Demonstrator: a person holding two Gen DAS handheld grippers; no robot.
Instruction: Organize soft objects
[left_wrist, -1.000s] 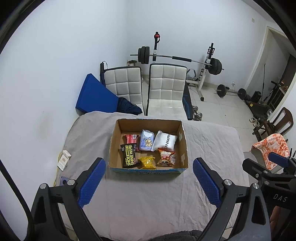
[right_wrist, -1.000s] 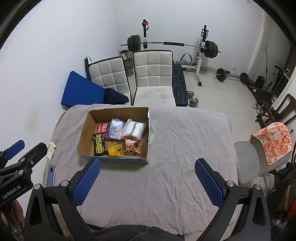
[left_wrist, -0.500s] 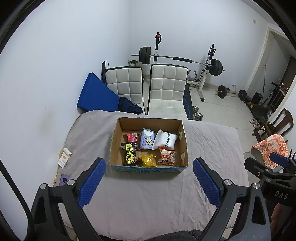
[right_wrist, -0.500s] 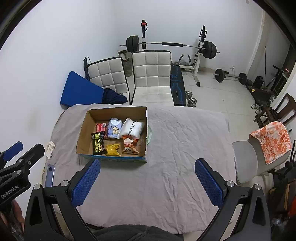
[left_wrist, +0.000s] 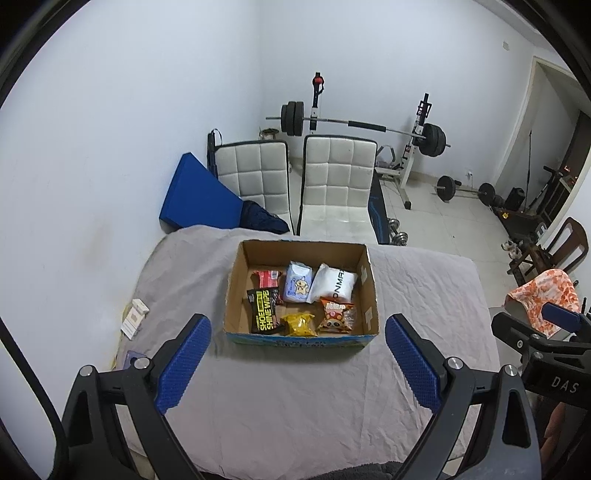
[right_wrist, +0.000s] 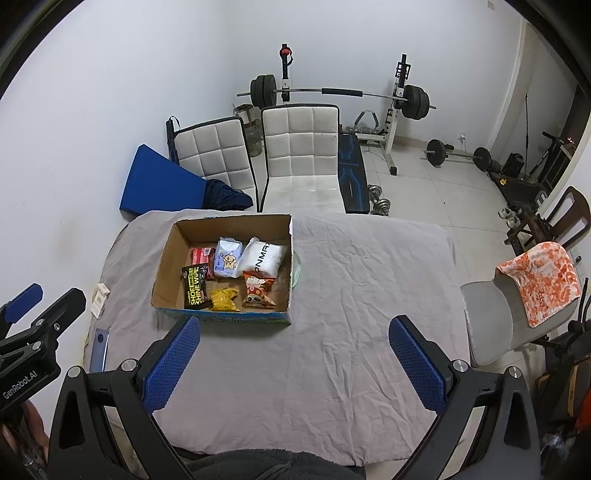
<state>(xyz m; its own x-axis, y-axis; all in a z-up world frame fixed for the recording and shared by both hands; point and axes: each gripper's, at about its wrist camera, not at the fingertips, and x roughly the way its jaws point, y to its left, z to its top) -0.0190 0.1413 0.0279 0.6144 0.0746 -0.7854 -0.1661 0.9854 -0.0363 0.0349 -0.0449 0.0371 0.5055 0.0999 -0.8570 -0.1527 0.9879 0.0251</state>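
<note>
An open cardboard box (left_wrist: 370, 291) stands on a table under a grey cloth (left_wrist: 295, 398). In it lie several soft packs: a white pouch (left_wrist: 332, 286), a light blue pack (left_wrist: 297, 283), a red pack (left_wrist: 267, 278), a black shoe-wipe pack (left_wrist: 264, 310), a yellow pack (left_wrist: 298, 324) and an orange snack bag (left_wrist: 337, 314). The box (right_wrist: 164, 266) also shows in the right wrist view. My left gripper (left_wrist: 298, 363) is open and empty, high above the table in front of the box. My right gripper (right_wrist: 295, 363) is open and empty, to the right of the box.
A white carton (left_wrist: 135, 318) and a phone (right_wrist: 99, 345) lie at the table's left edge. Two white chairs (left_wrist: 332, 184) stand behind the table, with a blue mat (left_wrist: 199, 199) and a barbell rack (left_wrist: 362, 125). A grey chair with an orange cloth (right_wrist: 539, 284) stands at the right.
Both grippers have drifted slightly; the box sits a little lower and further left in the views. Both stay open and empty.
</note>
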